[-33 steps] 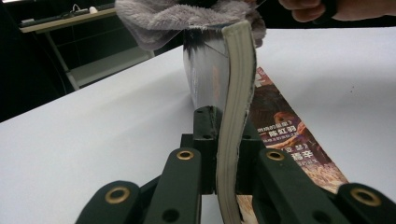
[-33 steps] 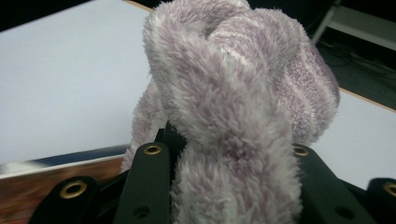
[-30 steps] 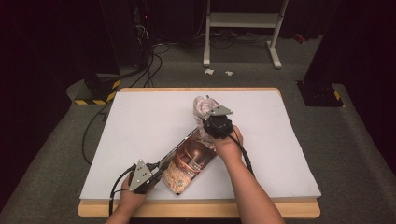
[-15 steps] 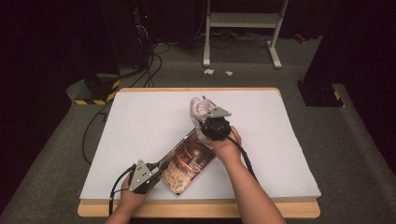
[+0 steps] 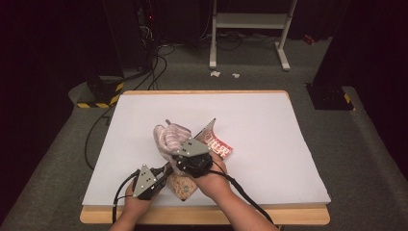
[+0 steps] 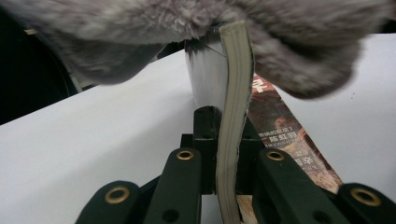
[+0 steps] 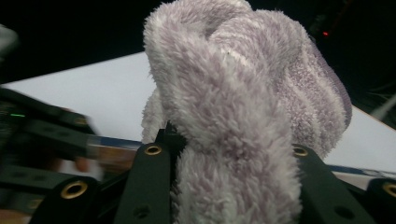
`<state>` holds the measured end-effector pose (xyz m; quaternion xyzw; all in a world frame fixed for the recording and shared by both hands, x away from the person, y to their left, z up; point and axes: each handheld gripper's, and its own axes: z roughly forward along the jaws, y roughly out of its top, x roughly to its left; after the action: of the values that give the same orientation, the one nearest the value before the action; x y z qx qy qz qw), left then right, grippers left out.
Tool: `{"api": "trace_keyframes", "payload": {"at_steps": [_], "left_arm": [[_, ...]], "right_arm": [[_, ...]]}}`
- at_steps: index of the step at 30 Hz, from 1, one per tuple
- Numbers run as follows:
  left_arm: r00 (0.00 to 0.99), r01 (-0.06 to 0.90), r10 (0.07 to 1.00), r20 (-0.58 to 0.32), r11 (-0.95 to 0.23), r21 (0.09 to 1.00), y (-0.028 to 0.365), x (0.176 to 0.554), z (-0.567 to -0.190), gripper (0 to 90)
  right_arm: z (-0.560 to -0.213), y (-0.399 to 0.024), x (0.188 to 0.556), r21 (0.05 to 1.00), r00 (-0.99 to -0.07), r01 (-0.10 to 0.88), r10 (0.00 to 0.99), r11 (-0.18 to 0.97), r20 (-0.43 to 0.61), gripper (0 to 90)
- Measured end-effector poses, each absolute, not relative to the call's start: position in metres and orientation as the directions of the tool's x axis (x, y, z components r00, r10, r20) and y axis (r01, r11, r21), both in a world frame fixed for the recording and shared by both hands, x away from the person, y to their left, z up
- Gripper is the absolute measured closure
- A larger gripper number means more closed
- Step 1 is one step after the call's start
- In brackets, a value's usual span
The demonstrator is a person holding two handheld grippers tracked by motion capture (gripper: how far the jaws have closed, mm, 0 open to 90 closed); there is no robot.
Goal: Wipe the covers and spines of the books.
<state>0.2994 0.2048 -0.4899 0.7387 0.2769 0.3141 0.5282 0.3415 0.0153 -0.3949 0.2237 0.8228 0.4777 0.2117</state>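
A thin paperback book with a red cover lies slanted near the table's front, its far end raised. My left gripper is shut on the book's near edge; in the left gripper view the cream page edge stands pinched between the black jaws. A fluffy pale pink and grey striped cloth hangs over the book's far part. My right gripper is shut on that cloth, which bulges thickly between its jaws and hides the fingertips.
A white sheet covers the wooden table. The left gripper appears blurred at the left of the right gripper view. Cables trail off the table's left side onto the grey floor. A white stand is beyond the table.
My right gripper has carried the fluffy cloth left and toward the person, close to the left gripper. The book's far end now stands tilted up. The left gripper has stayed put.
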Motion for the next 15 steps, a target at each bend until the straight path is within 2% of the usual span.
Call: {"api": "trace_keyframes", "payload": {"at_steps": [6, 11, 15], "left_arm": [[0.647, 0.077, 0.742, 0.176, -0.293, 0.953, 0.205, 0.299, -0.489, 83.3], [0.649, 0.076, 0.739, 0.182, -0.302, 0.95, 0.204, 0.3, -0.49, 83.3], [0.65, 0.079, 0.738, 0.181, -0.303, 0.95, 0.204, 0.3, -0.49, 83.3]], "right_arm": [[-0.393, 0.024, 0.334, 0.878, -0.817, 0.142, 0.555, 0.458, -0.158, 67.1], [-0.398, 0.013, 0.355, 0.874, -0.78, 0.187, 0.609, 0.449, -0.146, 67.1], [-0.406, -0.01, 0.392, 0.868, -0.706, 0.262, 0.697, 0.422, -0.126, 67.1]]}}
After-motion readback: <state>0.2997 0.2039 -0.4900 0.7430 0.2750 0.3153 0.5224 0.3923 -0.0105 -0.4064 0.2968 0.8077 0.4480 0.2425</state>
